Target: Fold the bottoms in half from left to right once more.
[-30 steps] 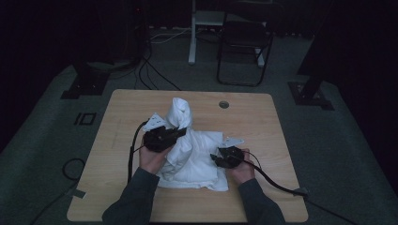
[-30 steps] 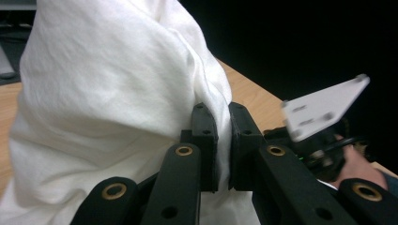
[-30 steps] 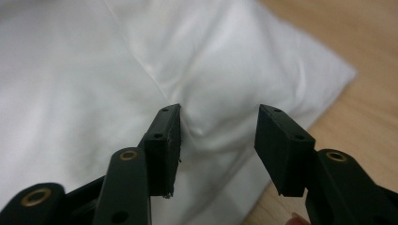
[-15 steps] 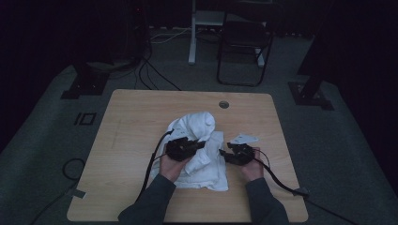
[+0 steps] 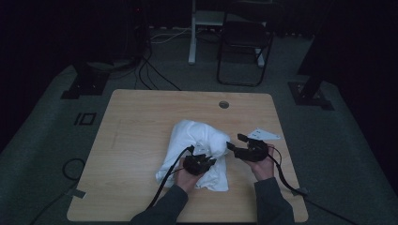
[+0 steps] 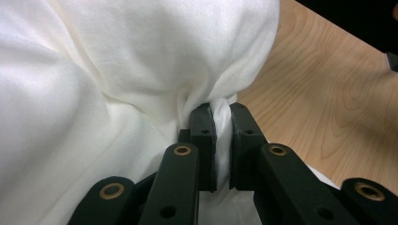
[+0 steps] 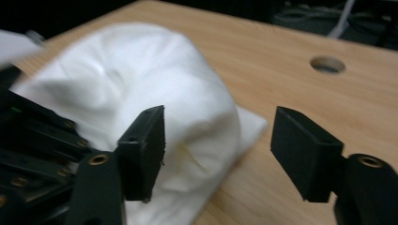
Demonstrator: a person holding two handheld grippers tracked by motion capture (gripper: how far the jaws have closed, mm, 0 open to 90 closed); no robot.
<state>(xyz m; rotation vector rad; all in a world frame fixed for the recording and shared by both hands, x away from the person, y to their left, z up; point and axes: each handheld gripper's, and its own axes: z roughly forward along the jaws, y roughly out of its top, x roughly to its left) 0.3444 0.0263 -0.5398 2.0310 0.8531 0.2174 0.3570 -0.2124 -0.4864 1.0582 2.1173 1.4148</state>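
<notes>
Your left gripper point(image 6: 221, 126) has its two black jaws pressed together on a pinched fold of the soft white cloth point(image 5: 197, 145), so the fabric gathers into tight creases that fan out from the pads point(image 6: 204, 136). The cloth is a matte, slightly wrinkled bundle, puffed into a rounded mound at the middle of the light wooden table point(image 5: 141, 122), with a flatter layer spread on the wood beneath it. The tabletop shows a pale grain and one round cable hole point(image 5: 224, 104) near its far edge. Your right gripper point(image 7: 218, 154) sits just beside the mound's right side; its jaws have just been opening and now stand spread wide, with nothing clamped between them. Its flat rectangular pads point(image 7: 149, 145) hang above bare wood and the cloth's edge.
</notes>
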